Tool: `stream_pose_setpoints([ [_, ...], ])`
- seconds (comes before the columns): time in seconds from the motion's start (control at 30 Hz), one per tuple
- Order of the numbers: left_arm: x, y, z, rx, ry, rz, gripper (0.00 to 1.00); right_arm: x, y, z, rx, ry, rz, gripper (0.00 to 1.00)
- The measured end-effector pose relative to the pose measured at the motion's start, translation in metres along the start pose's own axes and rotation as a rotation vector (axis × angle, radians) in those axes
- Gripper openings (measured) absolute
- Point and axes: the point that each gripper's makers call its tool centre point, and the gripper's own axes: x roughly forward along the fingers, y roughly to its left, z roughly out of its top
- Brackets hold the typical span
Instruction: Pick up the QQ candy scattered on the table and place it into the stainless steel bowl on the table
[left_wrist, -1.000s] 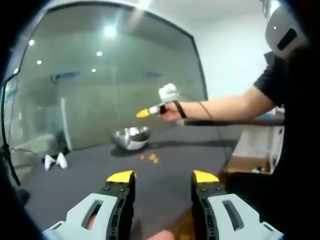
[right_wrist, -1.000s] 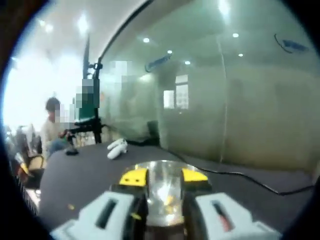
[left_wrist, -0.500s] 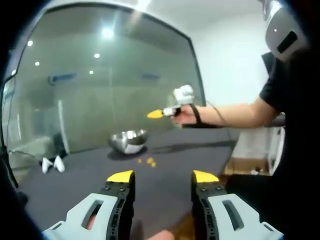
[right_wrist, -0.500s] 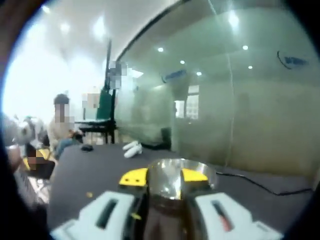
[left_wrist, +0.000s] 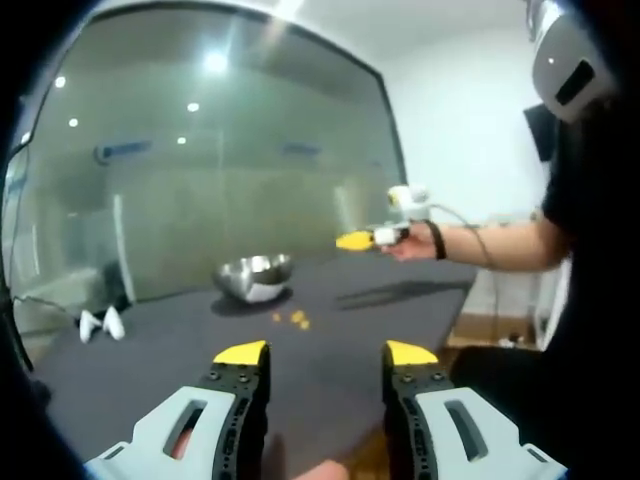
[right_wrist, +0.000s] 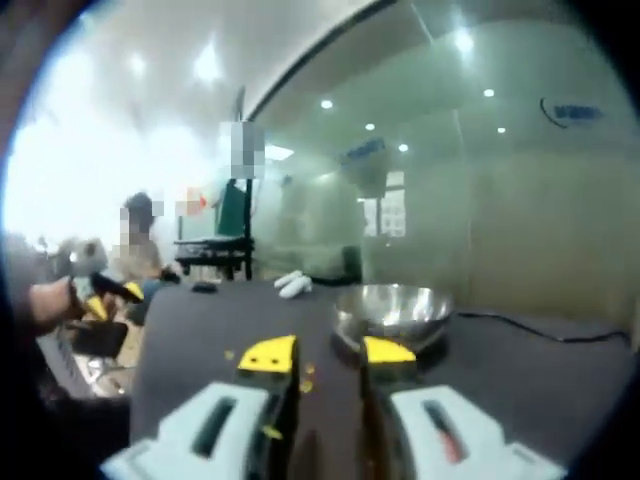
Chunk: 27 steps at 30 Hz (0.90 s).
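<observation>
The left gripper (left_wrist: 327, 353) rises from the bottom of the left gripper view with its two yellow-tipped jaws wide apart and nothing between them. The right gripper (right_wrist: 327, 353) in the right gripper view has its jaws closer together, with a narrow gap between the yellow tips; nothing is seen held there. In the left gripper view the right gripper appears at the right of centre, carried by a hand (left_wrist: 412, 246) above the dark worktop (left_wrist: 400, 300).

Behind the worktop, a large glass wall (left_wrist: 200, 170) fills the upper left of the left gripper view. A person in a black sleeve (left_wrist: 570, 170) stands at the right edge of that view.

The stainless steel bowl (left_wrist: 253, 277) sits on the worktop left of centre in the left gripper view; in the right gripper view it is right of centre, just above the jaw tips. A few pieces of QQ candy (left_wrist: 293, 318) lie on the worktop close to the bowl, below and right of it in the frame. In the right gripper view, small yellow pieces lie between the jaw tips, near the bowl. A pair of small white objects (left_wrist: 102, 324) rests at the left side of the worktop.
</observation>
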Motion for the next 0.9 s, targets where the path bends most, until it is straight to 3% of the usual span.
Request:
stream_pose_setpoints([
  [0.3,0.003,-0.003,0.002,0.006,0.0,-0.004,0.46,-0.011,-0.004,-0.021,0.027,0.033,-0.001,0.25],
  [0.4,0.003,-0.003,0.0,0.006,0.007,-0.005,0.46,-0.012,-0.002,-0.022,-0.023,0.04,-0.016,0.25],
  [0.6,0.003,0.0,0.0,0.001,0.005,0.005,0.46,-0.003,0.007,-0.033,-0.031,0.068,0.026,0.25],
  [0.73,0.003,0.001,-0.002,-0.002,0.009,0.009,0.46,0.004,0.027,-0.044,-0.024,0.095,0.115,0.25],
  [0.9,0.002,0.002,-0.001,-0.003,0.01,0.013,0.46,0.014,0.045,-0.067,-0.046,0.177,0.194,0.25],
])
